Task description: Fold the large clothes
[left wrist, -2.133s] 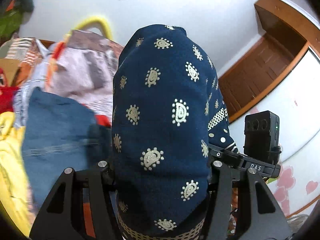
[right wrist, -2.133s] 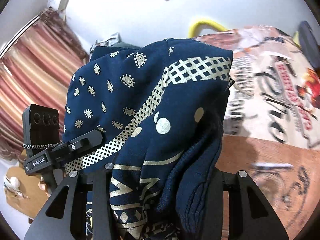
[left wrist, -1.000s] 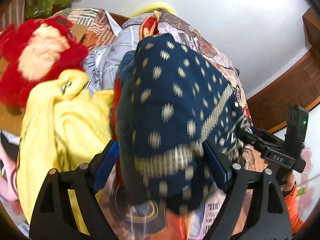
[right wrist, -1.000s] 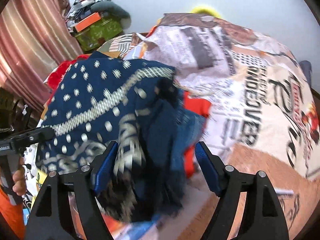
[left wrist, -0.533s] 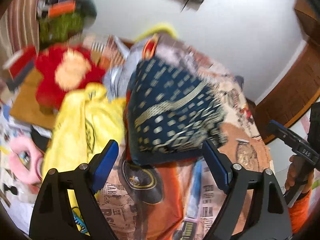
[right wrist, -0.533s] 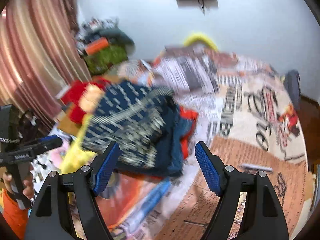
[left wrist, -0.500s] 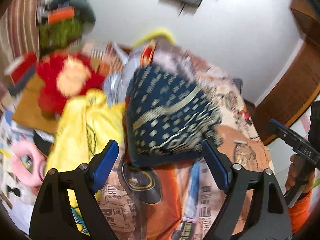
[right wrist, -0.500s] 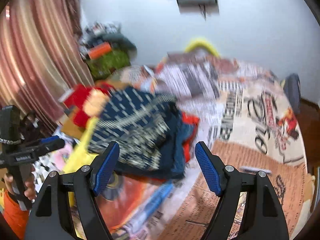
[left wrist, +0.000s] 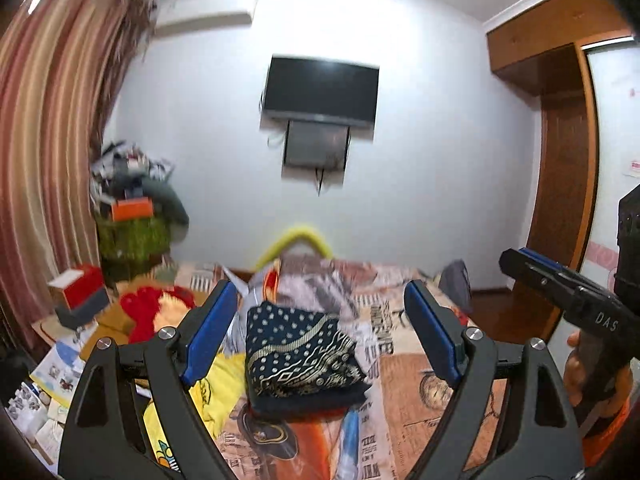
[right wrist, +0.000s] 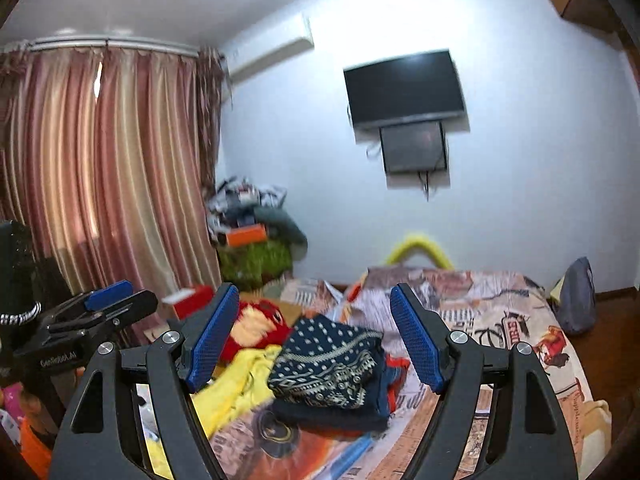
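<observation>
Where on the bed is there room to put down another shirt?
The bedspread lies bare right of the folded navy garment, out to the grey bag. The left is crowded: yellow cloth, red plush toy and small things at the bed's edge.

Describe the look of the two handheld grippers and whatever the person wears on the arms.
Both the left gripper and right gripper have black triangular cut-out fingers with silver screws and blue textured pads. Side on, white lettering marks each black body. An orange sleeve shows at the wrist.
</observation>
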